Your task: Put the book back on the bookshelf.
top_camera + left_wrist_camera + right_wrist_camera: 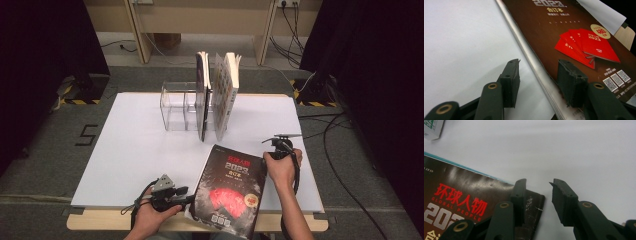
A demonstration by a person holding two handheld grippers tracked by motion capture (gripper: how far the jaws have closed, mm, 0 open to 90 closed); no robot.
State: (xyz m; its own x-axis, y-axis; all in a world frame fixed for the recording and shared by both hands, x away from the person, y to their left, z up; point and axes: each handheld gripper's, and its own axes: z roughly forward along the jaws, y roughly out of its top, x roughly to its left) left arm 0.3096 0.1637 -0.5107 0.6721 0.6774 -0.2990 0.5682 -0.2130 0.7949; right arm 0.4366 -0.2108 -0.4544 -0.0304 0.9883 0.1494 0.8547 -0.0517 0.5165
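A dark magazine (230, 187) with red "2023" artwork lies flat at the table's near edge, its lower end hanging over the front. My left gripper (187, 198) is at its lower left. In the left gripper view the open jaws (540, 80) straddle the magazine's (579, 32) spine edge, one pad (510, 81) over the white surface and the other over the cover. My right gripper (273, 150) is at the magazine's upper right corner. There the open jaws (537, 195) hover over that corner (534, 205), one above the cover and one above bare table.
A clear acrylic book stand (175, 105) sits at the back of the white tabletop (135, 150), with two books (202, 95) (226, 92) upright at its right end. One book's lower corner (431, 128) shows nearby. A wooden rim (100, 220) runs along the front.
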